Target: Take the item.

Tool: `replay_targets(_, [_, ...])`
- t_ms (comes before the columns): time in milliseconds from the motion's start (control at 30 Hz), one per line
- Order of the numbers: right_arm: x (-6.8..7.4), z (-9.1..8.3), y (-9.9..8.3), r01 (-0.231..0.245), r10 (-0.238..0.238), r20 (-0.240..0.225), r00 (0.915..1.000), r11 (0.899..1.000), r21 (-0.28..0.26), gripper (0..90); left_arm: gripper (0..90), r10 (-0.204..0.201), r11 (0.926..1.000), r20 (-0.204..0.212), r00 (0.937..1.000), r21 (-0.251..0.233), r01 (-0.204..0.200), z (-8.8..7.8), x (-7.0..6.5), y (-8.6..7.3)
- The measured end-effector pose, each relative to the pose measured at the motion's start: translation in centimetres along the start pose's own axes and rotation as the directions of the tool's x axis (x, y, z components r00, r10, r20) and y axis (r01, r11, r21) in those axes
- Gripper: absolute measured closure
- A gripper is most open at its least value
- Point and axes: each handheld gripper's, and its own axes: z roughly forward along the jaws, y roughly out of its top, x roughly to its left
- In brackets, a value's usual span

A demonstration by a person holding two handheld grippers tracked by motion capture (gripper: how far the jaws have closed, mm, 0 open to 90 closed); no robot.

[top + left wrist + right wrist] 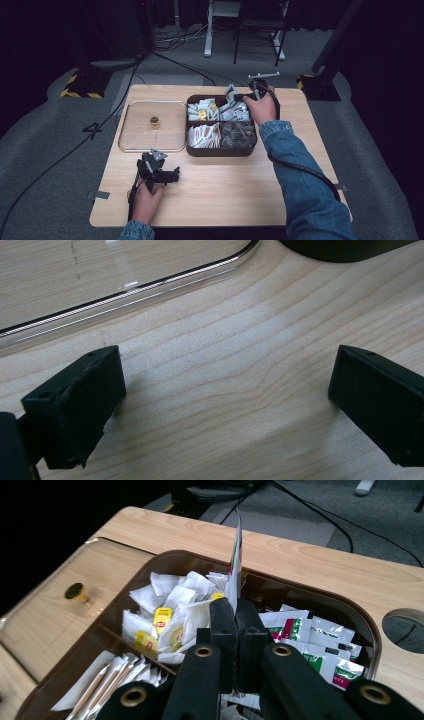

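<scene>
Pinching a thin white sachet (235, 560) edge-on, green-red print apparently, right hand-held gripper (235, 611) clamped, left hand-held gripper (225, 390) apart.

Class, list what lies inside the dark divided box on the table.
Inside the box: white tea bags with yellow tags, green-and-pink sachets, paper-wrapped sticks and clear wrappers. The right gripper pinches one sachet upright. Lower layers are covered.

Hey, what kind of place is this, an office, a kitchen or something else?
Most likely a lab or recording studio, not a kitchen. A lone wooden table stands on grey carpet among dark curtains, cables trail over the floor, and hazard-striped stand bases flank the table.
</scene>
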Motion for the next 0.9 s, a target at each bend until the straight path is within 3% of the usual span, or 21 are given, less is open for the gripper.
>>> replay_targets(367, [-0.4,-4.3,-0.8,0.018,-0.021,-0.069,0.9974,0.999,-0.037,89.3,2.1,0.001,1.0,0.001,1.0,-0.001,-0.001,0.0,0.0,0.0])
replay_targets(900, [-0.5,-11.1,-4.3,0.042,-0.052,-0.162,0.9854,0.997,-0.064,89.4,2.1,-0.001,1.0,-0.001,1.0,-0.002,0.001,0.0,0.0,0.0])
